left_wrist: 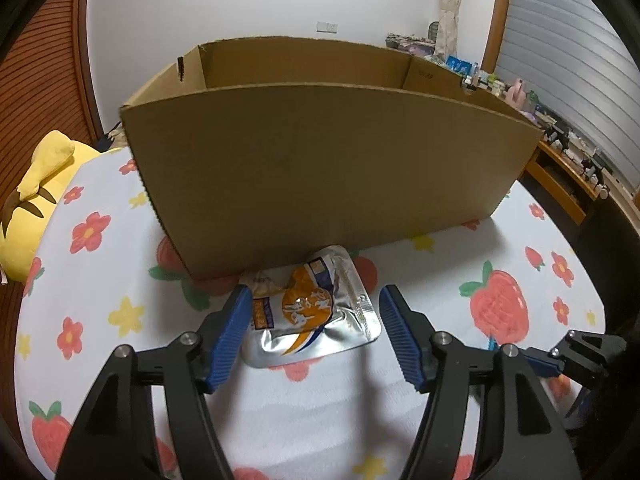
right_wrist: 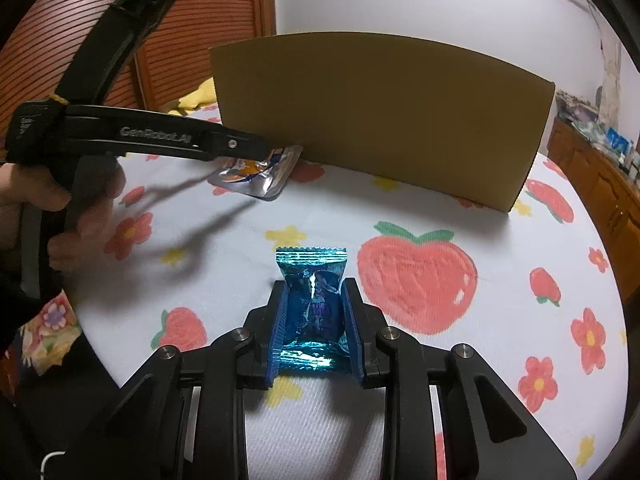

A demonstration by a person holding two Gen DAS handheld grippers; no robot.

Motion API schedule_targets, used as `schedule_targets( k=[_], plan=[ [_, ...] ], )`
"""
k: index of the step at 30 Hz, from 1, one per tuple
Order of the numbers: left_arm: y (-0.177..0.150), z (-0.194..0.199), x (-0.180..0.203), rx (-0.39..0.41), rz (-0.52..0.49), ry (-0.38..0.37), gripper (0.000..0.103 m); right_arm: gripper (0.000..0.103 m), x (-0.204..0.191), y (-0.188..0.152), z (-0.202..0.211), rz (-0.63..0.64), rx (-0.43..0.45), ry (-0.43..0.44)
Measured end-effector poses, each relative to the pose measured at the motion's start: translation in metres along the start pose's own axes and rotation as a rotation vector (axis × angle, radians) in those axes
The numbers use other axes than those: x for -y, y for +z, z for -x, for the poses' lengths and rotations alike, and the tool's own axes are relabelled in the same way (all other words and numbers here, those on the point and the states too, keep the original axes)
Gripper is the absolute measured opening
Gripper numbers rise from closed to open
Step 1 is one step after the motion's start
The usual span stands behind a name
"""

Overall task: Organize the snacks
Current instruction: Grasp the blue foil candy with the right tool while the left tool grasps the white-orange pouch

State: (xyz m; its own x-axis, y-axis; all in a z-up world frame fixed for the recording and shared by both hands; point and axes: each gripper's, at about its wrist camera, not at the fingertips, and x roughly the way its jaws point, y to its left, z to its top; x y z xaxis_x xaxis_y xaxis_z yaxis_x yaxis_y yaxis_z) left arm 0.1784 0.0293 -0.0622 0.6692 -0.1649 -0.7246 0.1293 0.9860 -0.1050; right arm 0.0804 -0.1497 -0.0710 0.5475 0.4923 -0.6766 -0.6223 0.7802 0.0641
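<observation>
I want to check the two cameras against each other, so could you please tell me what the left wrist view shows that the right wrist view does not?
Only the left wrist view shows the cardboard box's open inside and the left gripper open around the silver and orange pouch. Only the right wrist view shows the blue wrapper pinched in the right gripper and a hand holding the left gripper. Both show box, pouch and the fruit-print cloth.

blk tongs (right_wrist: 314, 304), blue ribbed pads (left_wrist: 230, 332), silver screws
</observation>
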Motion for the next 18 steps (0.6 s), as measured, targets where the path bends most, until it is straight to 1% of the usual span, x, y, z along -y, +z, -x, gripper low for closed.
schedule_targets(
  k=[3, 7, 12, 14, 18],
  plan=[
    [0.002, -0.008, 0.001, -0.017, -0.004, 0.02, 0.065, 0.025, -0.001, -0.001, 0.003, 0.007, 0.004, -0.004],
    [0.002, -0.014, 0.001, -0.033, 0.003, 0.023, 0.065, 0.025, -0.001, -0.001, 0.001, -0.001, 0.006, -0.002],
    [0.005, -0.022, 0.003, -0.059, -0.003, 0.055, 0.066, 0.025, 0.0, 0.0, 0.0, -0.007, 0.011, -0.001],
    [0.006, -0.026, 0.005, -0.069, -0.005, 0.066, 0.07, 0.025, 0.0, -0.001, 0.0, -0.006, 0.011, -0.001],
    [0.006, -0.031, 0.008, -0.075, -0.005, 0.077, 0.071, 0.026, -0.001, -0.001, 0.001, -0.007, 0.013, 0.0]
  ],
)
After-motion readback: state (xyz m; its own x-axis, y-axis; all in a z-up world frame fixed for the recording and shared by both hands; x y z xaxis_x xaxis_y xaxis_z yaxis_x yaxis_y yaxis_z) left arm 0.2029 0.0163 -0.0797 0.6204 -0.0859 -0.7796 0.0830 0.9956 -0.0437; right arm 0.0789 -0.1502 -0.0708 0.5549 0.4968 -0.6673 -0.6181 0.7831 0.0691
